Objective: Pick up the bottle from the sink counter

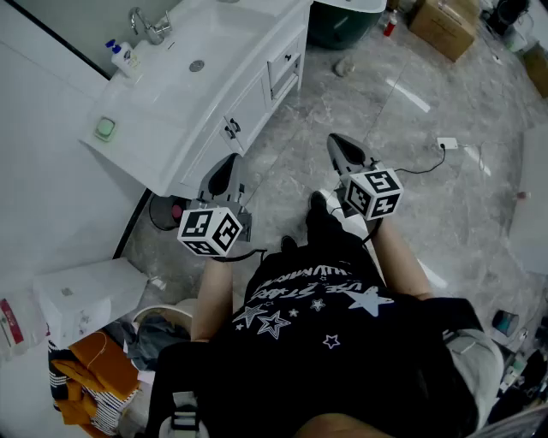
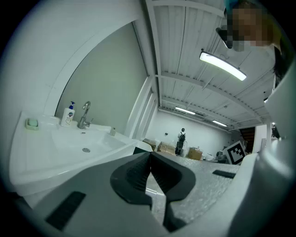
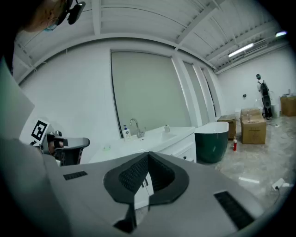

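The bottle [image 1: 124, 56], white with a blue pump, stands at the back corner of the white sink counter [image 1: 163, 137], next to the faucet [image 1: 150, 26]. It also shows small in the left gripper view as the bottle [image 2: 68, 114] and in the right gripper view as the bottle [image 3: 126, 132]. My left gripper [image 1: 224, 167] is held in front of the counter's near edge, well short of the bottle; its jaws [image 2: 150, 155] are shut and empty. My right gripper [image 1: 340, 141] hovers over the floor to the right, shut [image 3: 148, 155] with nothing in it.
A green soap dish [image 1: 104, 128] lies on the counter's near left corner. The basin [image 1: 197, 65] fills the counter's middle. A dark green tub [image 3: 212, 141] stands past the vanity, with cardboard boxes [image 1: 443, 26] beyond. A laundry pile [image 1: 94, 376] sits lower left.
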The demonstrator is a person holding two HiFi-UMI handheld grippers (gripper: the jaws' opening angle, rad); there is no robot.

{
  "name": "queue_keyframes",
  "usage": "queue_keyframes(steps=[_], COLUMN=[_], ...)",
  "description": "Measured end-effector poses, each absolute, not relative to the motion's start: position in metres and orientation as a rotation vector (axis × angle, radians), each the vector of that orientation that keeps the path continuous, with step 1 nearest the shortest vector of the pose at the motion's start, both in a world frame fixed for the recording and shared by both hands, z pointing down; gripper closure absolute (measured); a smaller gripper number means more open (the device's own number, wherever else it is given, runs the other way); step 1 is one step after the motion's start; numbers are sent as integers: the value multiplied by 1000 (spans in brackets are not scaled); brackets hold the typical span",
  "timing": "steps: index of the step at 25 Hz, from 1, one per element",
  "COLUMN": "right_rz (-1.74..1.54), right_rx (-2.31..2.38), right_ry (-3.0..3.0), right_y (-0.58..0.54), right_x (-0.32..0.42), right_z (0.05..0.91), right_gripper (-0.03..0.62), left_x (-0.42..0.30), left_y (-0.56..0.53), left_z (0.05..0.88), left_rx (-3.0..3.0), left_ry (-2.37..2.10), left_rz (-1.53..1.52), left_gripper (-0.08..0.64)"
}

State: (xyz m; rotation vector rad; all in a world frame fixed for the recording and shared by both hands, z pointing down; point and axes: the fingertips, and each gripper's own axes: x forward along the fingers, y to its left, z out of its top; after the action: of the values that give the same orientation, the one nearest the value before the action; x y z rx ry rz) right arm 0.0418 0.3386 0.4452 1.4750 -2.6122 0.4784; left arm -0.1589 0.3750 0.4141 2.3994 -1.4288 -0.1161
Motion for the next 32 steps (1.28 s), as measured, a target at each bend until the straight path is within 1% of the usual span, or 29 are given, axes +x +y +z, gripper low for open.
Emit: queue_keyframes(steps=[7,20,27,32], right_rz=[513,533,556,581], right_rx=[1485,1503,1513,1540], right_ry=[-2598,-2609,-2595,-2572], right_y=[353,370,370,348], right_x=[40,49,56,66], right_z=[447,448,449,455], right_gripper=[586,586,586,586], left_x=[-158,-154,-152,-151], left_y=[395,408,403,383], left_z=[411,429,432,439], left_rx=[2414,2402,2393,2360], left_ry=[-1424,-1400,-1375,-1377], left_rz=[-100,-59,-53,-45], left_gripper=[551,551,551,551])
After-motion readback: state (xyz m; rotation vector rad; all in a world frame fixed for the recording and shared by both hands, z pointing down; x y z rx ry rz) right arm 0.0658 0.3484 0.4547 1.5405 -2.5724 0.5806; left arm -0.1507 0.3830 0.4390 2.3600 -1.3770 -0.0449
